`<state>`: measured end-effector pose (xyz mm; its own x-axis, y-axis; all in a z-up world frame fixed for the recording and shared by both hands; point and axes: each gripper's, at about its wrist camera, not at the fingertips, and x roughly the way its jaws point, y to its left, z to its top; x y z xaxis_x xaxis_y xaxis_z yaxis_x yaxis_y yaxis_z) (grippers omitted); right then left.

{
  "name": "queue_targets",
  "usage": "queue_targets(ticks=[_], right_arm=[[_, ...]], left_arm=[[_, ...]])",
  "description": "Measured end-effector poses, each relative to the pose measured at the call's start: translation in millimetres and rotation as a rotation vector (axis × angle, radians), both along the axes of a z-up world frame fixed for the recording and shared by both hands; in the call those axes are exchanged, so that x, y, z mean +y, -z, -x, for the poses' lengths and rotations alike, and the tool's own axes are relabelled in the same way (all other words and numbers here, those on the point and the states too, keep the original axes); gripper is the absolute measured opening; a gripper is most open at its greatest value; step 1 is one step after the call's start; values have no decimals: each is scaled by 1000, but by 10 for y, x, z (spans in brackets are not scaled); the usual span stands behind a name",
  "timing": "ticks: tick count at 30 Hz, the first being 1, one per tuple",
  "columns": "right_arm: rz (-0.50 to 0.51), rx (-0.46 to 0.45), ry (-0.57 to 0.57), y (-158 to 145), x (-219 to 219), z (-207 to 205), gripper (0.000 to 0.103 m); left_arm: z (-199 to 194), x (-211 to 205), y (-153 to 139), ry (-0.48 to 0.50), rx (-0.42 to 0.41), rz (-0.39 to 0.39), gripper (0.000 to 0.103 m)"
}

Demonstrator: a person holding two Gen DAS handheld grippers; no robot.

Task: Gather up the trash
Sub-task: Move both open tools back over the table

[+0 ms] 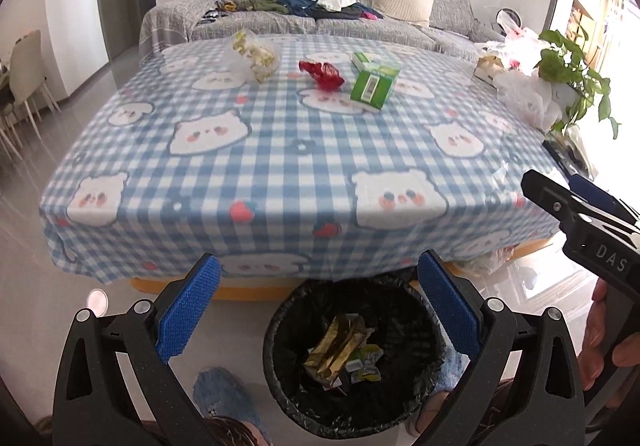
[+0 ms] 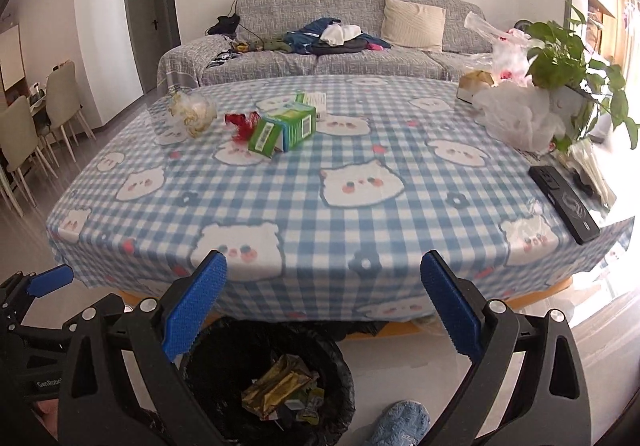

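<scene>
The surface (image 2: 400, 133) wears a blue-and-white checked cloth printed with white bear and cat faces, pink cheeks, small pink strawberries and dark blue flowers. On it lie a green box (image 2: 284, 127) with white panels, a red wrapper (image 2: 239, 125), and a clear bag (image 2: 192, 111) of pale yellow bits. Both tools have black frames with bright blue pads (image 2: 192, 310). The bin (image 1: 352, 362) is lined in black and holds gold wrappers (image 1: 340, 346). The sofa (image 2: 340, 61) is grey weave with a cream cushion (image 2: 414, 23).
</scene>
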<state>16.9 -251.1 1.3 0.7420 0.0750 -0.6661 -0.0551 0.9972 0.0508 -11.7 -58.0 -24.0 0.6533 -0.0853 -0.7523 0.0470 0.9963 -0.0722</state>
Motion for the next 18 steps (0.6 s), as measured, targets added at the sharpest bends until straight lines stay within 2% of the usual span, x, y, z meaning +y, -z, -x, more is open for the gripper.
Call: queue_targets(ticks=[4, 8, 18], right_arm=[[-6, 0, -16, -80, 59, -147, 94], [32, -7, -31, -120, 116, -265, 94], [44, -1, -39, -146, 107, -603, 94]], left_arm=[[-140, 45, -105, -10, -15, -17, 97], [-299, 124, -177, -19, -14, -1, 97], [-679, 322, -201, -61, 5, -8, 97]])
